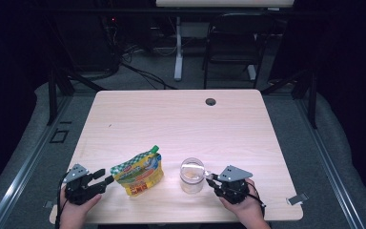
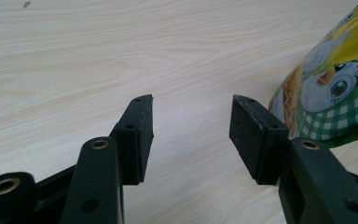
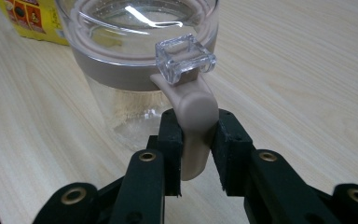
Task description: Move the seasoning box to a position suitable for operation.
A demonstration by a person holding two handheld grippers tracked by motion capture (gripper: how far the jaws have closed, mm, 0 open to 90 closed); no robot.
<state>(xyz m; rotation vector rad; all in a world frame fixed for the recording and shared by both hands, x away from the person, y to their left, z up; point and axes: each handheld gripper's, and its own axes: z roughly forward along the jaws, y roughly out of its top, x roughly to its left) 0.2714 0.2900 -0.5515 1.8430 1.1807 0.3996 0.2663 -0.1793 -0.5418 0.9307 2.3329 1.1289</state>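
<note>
Right gripper (image 3: 193, 154) pinches the jar's (image 3: 135, 93) latch (image 3: 196, 121) (stiff, slick plastic, probably); left gripper (image 2: 191, 135) gapes beside the pouch (image 2: 335, 88).

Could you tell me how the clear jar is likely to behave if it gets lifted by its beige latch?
The clear jar looks nearly empty, so probably light. The right gripper pinches only the beige latch at one side, so the jar may hang tilted or swing. The latch is smooth and rounded, so it could slip between the pads.
</note>
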